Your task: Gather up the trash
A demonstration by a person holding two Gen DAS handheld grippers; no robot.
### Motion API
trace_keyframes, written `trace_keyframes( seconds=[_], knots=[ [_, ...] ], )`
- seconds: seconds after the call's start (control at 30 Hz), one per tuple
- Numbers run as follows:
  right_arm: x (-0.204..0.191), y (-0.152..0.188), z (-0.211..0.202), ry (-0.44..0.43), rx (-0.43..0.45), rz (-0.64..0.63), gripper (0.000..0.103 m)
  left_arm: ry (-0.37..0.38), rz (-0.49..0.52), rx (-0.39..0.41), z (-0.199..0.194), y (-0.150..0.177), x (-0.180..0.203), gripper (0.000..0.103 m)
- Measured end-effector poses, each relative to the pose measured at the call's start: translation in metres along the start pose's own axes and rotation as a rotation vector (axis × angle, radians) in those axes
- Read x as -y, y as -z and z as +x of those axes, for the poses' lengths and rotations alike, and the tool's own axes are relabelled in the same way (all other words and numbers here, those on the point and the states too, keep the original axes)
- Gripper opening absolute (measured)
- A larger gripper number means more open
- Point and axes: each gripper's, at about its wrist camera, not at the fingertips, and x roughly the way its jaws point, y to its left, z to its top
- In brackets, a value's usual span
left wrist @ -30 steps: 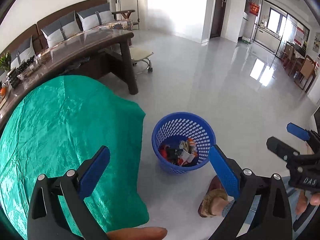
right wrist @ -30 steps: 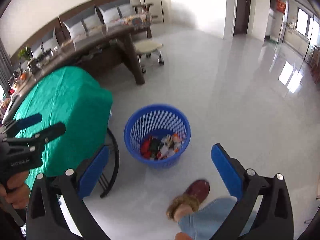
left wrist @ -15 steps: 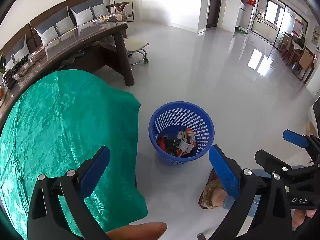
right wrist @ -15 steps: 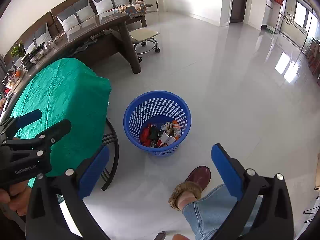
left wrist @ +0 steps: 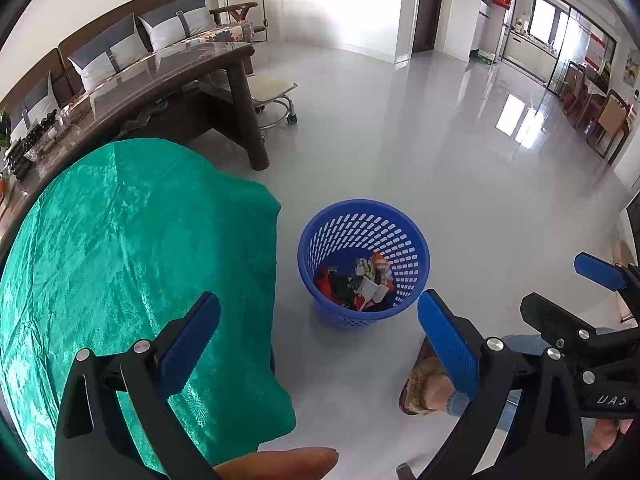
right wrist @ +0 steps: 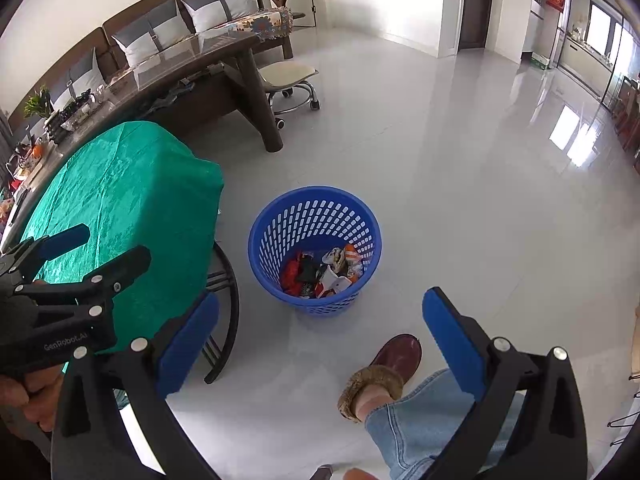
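We see bare floor (right wrist: pixel 460 184) around the blue basket (right wrist: pixel 314 216); the green-draped table (right wrist: pixel 132 200) crowds its left.

trash (left wrist: pixel 356 284) lies in the basket (left wrist: pixel 362 210) on the floor (left wrist: pixel 460 168), right of the covered table (left wrist: pixel 132 240).

Both wrist cameras look down from standing height, facing forward over the glossy grey floor. Both share the blue perforated plastic basket (left wrist: pixel 363 258) (right wrist: pixel 314 248) near centre and the green-clothed table (left wrist: pixel 132 248) (right wrist: pixel 124 196) at nine o'clock.
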Motion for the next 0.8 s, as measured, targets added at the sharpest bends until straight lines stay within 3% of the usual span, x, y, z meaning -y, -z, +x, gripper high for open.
trace_keyframes(
  seconds=[0.8],
  knots=[
    [-0.0004,0.0002,-0.002,-0.003,-0.004,0.005,0.098,-0.009,0.009,0.0,-0.0022,-0.001,0.0026,0.098]
  ],
)
